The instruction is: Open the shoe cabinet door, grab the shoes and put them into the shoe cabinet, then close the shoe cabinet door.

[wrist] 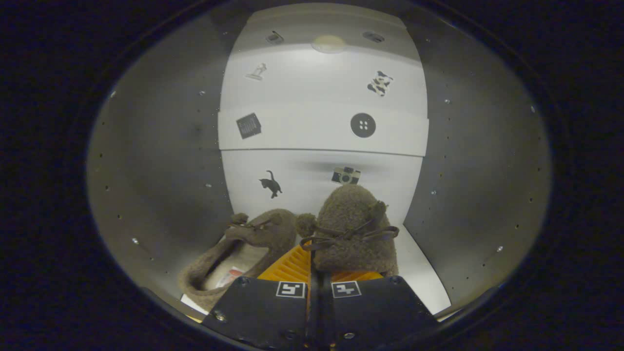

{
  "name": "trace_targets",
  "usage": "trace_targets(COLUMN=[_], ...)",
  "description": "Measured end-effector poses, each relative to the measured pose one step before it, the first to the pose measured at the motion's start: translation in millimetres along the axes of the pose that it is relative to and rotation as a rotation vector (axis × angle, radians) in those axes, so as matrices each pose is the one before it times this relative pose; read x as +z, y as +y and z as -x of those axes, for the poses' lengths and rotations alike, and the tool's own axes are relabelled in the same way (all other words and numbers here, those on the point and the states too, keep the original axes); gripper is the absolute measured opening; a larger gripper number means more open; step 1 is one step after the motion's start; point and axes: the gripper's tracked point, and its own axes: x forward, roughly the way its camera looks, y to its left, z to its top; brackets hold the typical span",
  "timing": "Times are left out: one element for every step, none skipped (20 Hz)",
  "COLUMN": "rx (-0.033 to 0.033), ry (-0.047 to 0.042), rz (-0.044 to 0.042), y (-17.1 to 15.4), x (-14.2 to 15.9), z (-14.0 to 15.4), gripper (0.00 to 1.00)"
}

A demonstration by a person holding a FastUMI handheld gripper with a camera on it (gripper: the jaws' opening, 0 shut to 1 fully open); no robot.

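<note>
I am looking into the shoe cabinet (pixel 161 161), with its grey side walls and white back panel (pixel 317 126). My gripper (pixel 312 263) is shut on the rim of a fuzzy brown slipper (pixel 353 229) with a dark lace bow. That slipper stands toe-up just ahead of the fingers. A second matching slipper (pixel 243 253) lies on the white cabinet floor (pixel 419 273), to the left of the held one. Its opening faces me and its toe points toward the back panel.
The back panel carries several small stickers, among them a cat (pixel 271 184) and a camera (pixel 346 175). A round lamp (pixel 329 44) glows on the cabinet ceiling. The side walls close in on both sides. Bare floor lies right of the held slipper.
</note>
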Motion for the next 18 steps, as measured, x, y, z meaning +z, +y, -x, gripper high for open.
trace_targets(rx=[-0.00298, -0.00439, -0.00458, -0.00348, -0.00388, 0.00403, 0.00383, 0.00132, -0.00115, -0.00215, -0.0056, 0.0009, 0.00893, 0.01723, 0.00989, -0.00362, 0.00358, -0.00868], ry=[0.0154, 0.02686, 0.01962, 0.01546, 0.02027, 0.01262, 0.00715, 0.01328, 0.00845, 0.00782, 0.00427, 0.00532, 0.00528, 0.0057, -0.00782, -0.00918, -0.0041, -0.01078], rz=[-0.00848, 0.0062, 0.00517, 0.00222, 0.00487, 0.00154, -0.00556, -0.004, 0.00444, 0.01121, 0.00759, 0.00098, -0.00356, -0.00702, -0.00075, 0.00793, 0.00847, -0.00085], y=[-2.28, -3.4, -2.51, -1.91, -1.04, 0.21, 1.2, -0.18, 0.07, -0.1, 0.28, 0.35, 1.75, 4.65, 3.34, 1.58, 3.64, -0.08], x=[-2.27, -3.68, -3.59, -2.68, -3.97, -1.11, -0.11, -0.95, -0.19, -0.78, -1.1, -0.67, -1.56, -0.69, 0.22, 0.6, -0.45, -0.2], z=[-6.57, -5.65, -5.82, -4.14, -4.49, -2.38, -2.16, -0.18, -0.73, -0.47, -0.09, 0.59, 1.54, 4.85, 1.94, 7.08, 5.63, 7.18], gripper=[0.07, 0.07, 0.07, 0.07, 0.07, 0.07, 0.07, 0.07, 0.08, 0.08, 0.1, 0.11, 0.13, 0.14, 0.24, 0.33, 0.38, 0.44])
